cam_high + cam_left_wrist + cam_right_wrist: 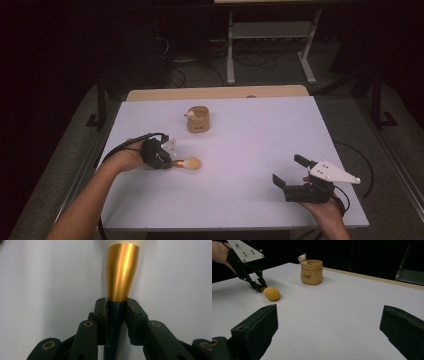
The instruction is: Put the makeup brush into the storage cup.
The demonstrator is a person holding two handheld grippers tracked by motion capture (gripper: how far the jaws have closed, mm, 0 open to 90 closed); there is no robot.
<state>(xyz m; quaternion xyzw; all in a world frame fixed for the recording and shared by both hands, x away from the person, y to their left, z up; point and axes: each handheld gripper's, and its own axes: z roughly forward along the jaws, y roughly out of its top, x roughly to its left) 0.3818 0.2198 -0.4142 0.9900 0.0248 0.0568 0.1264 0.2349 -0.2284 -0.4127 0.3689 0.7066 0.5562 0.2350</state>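
Observation:
A make-up brush (189, 163) with a gold ferrule (122, 272), a dark handle and a fluffy orange head (272, 293) lies low over the white table (250, 135), left of centre. My left gripper (172, 162) is shut on its dark handle, just behind the ferrule, and both pads (133, 315) press on it. A tan fabric pouch (198, 121) stands farther back, with a small bear figure (302, 258) at its rim. My right gripper (288, 169) rests open near the front right of the table, with nothing between its jaws (330, 315).
A wooden strip (215, 93) runs along the table's far edge. Behind it, a grey metal stand (270, 45) and loose cables (185, 75) are on the dark floor. Bare white table lies between the two grippers.

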